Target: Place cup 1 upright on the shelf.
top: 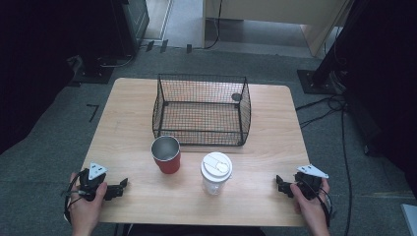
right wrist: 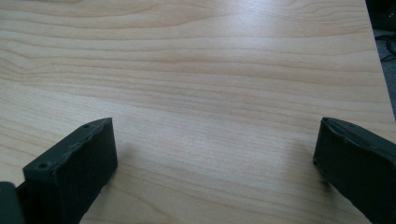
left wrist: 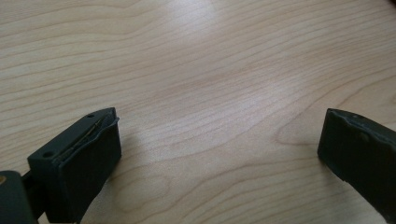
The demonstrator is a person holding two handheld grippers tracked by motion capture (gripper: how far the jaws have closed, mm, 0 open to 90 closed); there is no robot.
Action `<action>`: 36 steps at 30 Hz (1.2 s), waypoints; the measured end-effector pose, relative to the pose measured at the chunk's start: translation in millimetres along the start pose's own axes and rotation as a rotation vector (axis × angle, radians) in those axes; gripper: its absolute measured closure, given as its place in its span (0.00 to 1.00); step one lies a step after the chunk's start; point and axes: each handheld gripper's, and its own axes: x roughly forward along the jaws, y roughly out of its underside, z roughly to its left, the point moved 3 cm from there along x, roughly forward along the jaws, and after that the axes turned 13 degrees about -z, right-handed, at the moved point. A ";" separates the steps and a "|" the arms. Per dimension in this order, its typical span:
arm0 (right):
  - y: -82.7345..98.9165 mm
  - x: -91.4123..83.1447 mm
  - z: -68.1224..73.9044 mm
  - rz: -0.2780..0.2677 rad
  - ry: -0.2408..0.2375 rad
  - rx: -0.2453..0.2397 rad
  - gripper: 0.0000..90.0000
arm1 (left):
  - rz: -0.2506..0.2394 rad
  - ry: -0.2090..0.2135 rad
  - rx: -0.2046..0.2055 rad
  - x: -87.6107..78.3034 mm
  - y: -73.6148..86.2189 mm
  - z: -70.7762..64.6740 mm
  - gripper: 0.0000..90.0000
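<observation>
**Both grippers wide apart at the near edge, cups waiting in the middle**

From the high view I have the left gripper (top: 119,187) low at the near left corner of the wooden table (top: 265,128), held in my left hand (top: 87,202), its tips pointing inward toward the centre. The left gripper view confirms what I need: its two black jaws stand far apart, with nothing but bare wood grain between them.

The right gripper (top: 280,184) sits at the near right, held in my right hand (top: 311,202), also pointing inward. In the right gripper view its jaws are spread just as wide over plain tabletop, gripping nothing.

Between the two grippers, well apart from either, stand the two cups. The red cup (top: 166,154) with a shiny metal inside is upright, left of centre, just in front of the wire basket (top: 201,109). The white lidded cup (top: 216,172) stands upright just to its right and a little nearer to me. They are close together but not touching.

The black wire basket sits at the middle of the table's far half, and a small dark round thing (top: 236,97) shows at its far right corner.
</observation>
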 end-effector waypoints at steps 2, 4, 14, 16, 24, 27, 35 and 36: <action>0.0 0.0 0.2 0.000 0.003 0.001 0.00 | -0.015 -0.032 0.019 -1.3 -1.2 -4.1 0.00; -0.1 0.1 0.2 0.000 0.003 0.001 0.00 | -0.037 -0.017 0.025 -2.7 -2.9 -7.7 0.00; -0.8 1.1 1.2 0.002 0.014 0.011 0.00 | -0.167 0.100 0.013 -20.8 -26.7 -38.1 0.00; -0.8 1.0 1.2 0.002 0.014 0.010 0.00 | -0.185 0.117 0.007 -23.9 -32.3 -45.2 0.00; -0.7 1.0 1.1 0.002 0.012 0.010 0.00 | -0.222 0.226 0.030 -22.3 -50.0 -80.9 0.00; -1.0 1.5 1.0 0.001 0.010 0.006 0.00 | -0.220 0.258 0.024 -18.2 -54.8 -92.1 0.00; -1.1 1.8 1.0 0.001 0.009 0.005 0.00 | -0.227 0.222 0.039 -3.1 -73.8 -113.4 0.00; -1.2 2.0 1.2 0.000 0.012 0.006 0.00 | -0.227 0.218 0.045 -0.3 -77.9 -116.9 0.00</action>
